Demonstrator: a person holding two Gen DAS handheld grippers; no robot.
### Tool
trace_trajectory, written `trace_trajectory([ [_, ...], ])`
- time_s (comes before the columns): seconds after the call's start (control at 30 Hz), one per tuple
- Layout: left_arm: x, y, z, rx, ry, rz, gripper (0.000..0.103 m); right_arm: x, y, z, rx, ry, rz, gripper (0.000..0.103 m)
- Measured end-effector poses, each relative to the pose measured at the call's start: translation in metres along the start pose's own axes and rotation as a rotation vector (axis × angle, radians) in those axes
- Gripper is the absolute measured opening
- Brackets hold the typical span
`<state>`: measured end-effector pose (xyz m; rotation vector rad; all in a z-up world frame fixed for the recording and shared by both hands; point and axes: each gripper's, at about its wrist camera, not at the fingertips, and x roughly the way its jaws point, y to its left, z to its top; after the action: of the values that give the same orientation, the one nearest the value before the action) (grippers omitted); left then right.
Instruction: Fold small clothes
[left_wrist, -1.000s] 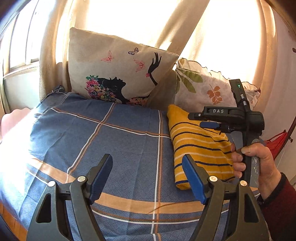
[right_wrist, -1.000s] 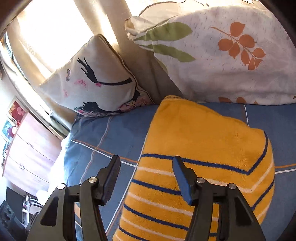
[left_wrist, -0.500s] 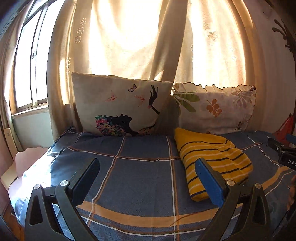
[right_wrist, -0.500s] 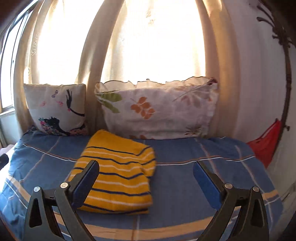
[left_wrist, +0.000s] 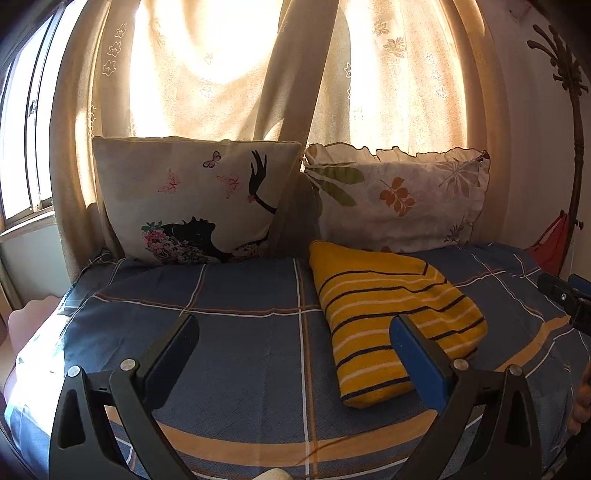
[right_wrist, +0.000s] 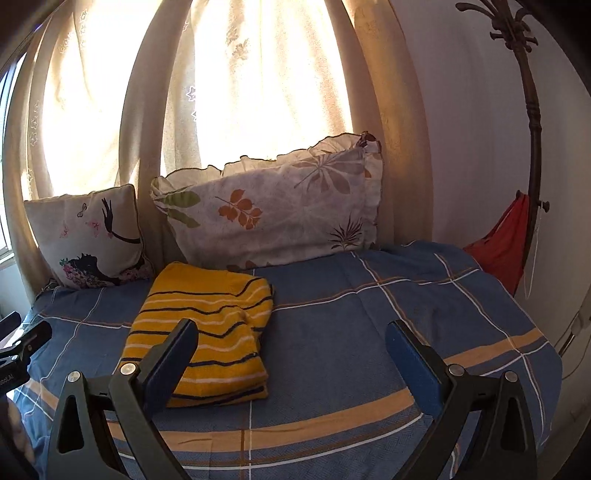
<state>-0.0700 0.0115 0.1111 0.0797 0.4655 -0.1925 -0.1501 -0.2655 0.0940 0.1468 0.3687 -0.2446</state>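
A: Bed cover (left_wrist: 240, 295), blue plaid with white and orange lines, broad orange band near the front edge.

B: Two pillows upright at the back. Butterfly cushion (left_wrist: 192, 199) on the left, leaf-print pillow (right_wrist: 273, 214) with frilled edge beside it, touching.

A: Cream curtains (right_wrist: 258, 92) behind, strongly backlit. Window frame (left_wrist: 22, 147) at far left.

B: Dark coat stand (right_wrist: 532, 129) against the right wall, red cloth (right_wrist: 506, 240) hanging low on it.

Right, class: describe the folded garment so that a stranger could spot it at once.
Start at the bed with the blue checked cover. In front of the leaf-print pillow lies a folded yellow sweater. Its dark and white stripes set it apart from both pillows.
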Motion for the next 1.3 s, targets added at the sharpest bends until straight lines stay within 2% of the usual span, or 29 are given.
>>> trace_trajectory([
  [0.1, 0.001, -0.005, -0.003, -0.02, 0.06, 0.047, 0.103, 0.017, 0.022, 0.001, -0.036, 0.056, 0.133, 0.103],
  [0.17, -0.001, -0.007, -0.006, -0.048, 0.088, 0.076, 0.103, 0.023, 0.038, -0.001, -0.084, 0.061, 0.208, 0.103],
  [0.3, -0.002, -0.013, -0.013, -0.106, 0.159, 0.144, 0.103, 0.04, 0.056, -0.012, -0.17, 0.129, 0.213, 0.103],
  [0.4, -0.006, -0.02, -0.02, -0.157, 0.182, 0.153, 0.103, 0.052, 0.051, -0.022, -0.16, 0.236, 0.25, 0.103],
  [0.5, -0.01, -0.031, -0.024, -0.172, 0.187, 0.157, 0.103, 0.051, 0.038, -0.029, -0.14, 0.281, 0.254, 0.103],
  [0.67, -0.022, -0.051, -0.023, -0.13, 0.174, 0.186, 0.103, 0.041, 0.012, -0.039, -0.11, 0.301, 0.227, 0.103],
  [0.83, -0.035, -0.06, -0.024, -0.097, 0.166, 0.22, 0.103, 0.037, -0.005, -0.048, -0.065, 0.323, 0.257, 0.103],
  [1.13, -0.045, -0.06, -0.032, -0.084, 0.175, 0.286, 0.103, 0.051, 0.015, -0.043, -0.16, 0.358, 0.326, 0.103],
  [1.3, -0.043, -0.055, -0.033, -0.112, 0.175, 0.269, 0.103, 0.051, 0.02, -0.046, -0.211, 0.374, 0.313, 0.103],
])
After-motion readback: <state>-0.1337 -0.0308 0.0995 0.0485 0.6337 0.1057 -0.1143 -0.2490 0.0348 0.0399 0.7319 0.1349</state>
